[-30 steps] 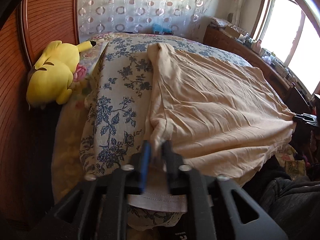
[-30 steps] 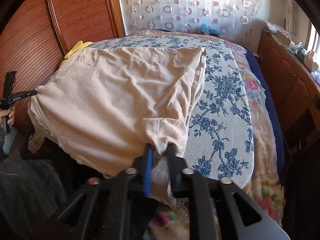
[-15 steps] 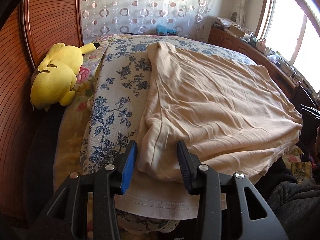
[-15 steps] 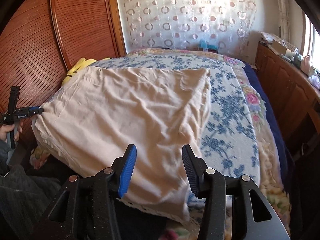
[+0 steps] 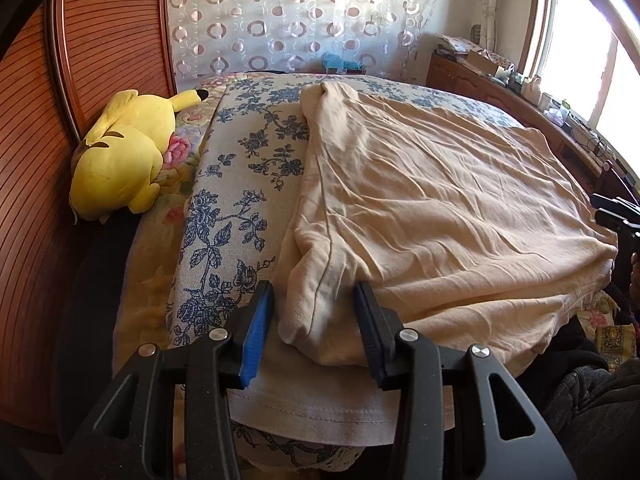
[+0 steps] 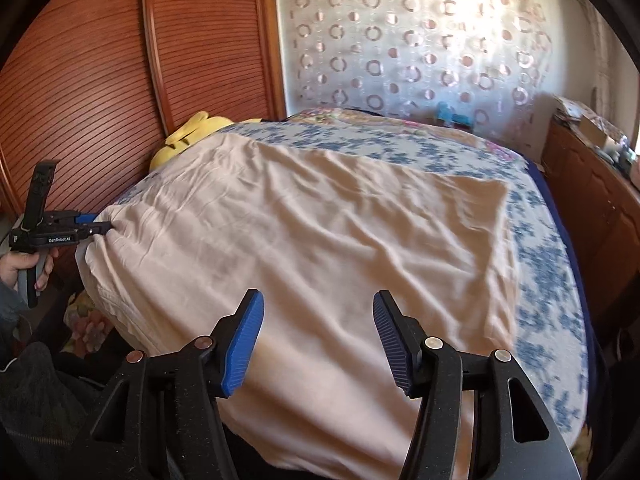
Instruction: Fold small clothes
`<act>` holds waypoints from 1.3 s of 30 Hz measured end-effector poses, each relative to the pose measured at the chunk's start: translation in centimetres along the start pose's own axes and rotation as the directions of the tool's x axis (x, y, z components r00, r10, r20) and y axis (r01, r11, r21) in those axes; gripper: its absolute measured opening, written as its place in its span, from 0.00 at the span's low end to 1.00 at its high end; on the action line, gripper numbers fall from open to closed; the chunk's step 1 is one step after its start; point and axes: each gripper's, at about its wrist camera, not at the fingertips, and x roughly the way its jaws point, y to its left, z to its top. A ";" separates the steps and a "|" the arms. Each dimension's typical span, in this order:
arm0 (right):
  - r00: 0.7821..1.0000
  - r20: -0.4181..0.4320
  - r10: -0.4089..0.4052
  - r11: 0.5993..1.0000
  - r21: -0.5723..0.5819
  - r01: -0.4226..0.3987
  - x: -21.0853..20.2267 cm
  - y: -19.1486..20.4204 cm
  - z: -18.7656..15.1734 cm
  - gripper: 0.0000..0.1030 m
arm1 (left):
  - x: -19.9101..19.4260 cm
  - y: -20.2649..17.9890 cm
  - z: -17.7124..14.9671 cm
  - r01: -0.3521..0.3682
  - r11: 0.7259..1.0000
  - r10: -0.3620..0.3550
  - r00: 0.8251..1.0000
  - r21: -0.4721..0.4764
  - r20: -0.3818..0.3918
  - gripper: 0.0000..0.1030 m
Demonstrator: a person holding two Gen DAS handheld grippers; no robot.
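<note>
A beige garment (image 5: 440,200) lies folded over and flat on the bed's blue-flowered sheet (image 5: 240,184). My left gripper (image 5: 314,320) stands open around the garment's near left corner, with a gap between the blue pad and the cloth. In the right wrist view the same garment (image 6: 320,220) fills the middle, and the left gripper (image 6: 96,226) sits at its left corner. My right gripper (image 6: 320,336) hovers over the garment's near edge; its jaws are opening and nothing is pinched between them. The right gripper (image 5: 612,210) shows only partly at the right edge of the left wrist view.
A yellow plush toy (image 5: 120,160) lies by the slatted wooden doors (image 5: 40,160) at the left. A wooden dresser (image 6: 592,200) with clutter runs along the right under a window. A person's hand (image 6: 24,264) and dark clothing (image 5: 592,400) are at the near side.
Both grippers let go of the garment corners and their jaws spread. The right gripper shifted left over the garment's near edge. The garment settled flat.
</note>
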 end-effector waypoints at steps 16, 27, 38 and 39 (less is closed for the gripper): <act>0.996 -0.084 0.006 0.997 -0.071 -0.012 8.4 4.7 1.9 0.61 | -0.3 -0.1 -0.4 0.007 0.999 -0.007 1.000 -0.032 0.021 0.42; 0.991 -0.058 0.118 0.988 -0.091 -0.123 7.4 7.1 1.7 0.66 | -0.5 -0.4 -0.9 0.003 1.000 -0.002 0.999 -0.028 0.040 0.42; 0.991 -0.067 0.118 0.988 -0.092 -0.123 8.2 7.5 1.9 0.66 | -2.9 -2.0 -0.3 0.119 0.993 -0.119 0.990 -0.001 0.079 0.06; 0.991 -0.064 0.117 0.989 -0.084 -0.122 8.1 7.2 1.8 0.66 | -3.5 -2.4 0.1 0.140 0.990 -0.140 0.986 0.007 0.093 0.06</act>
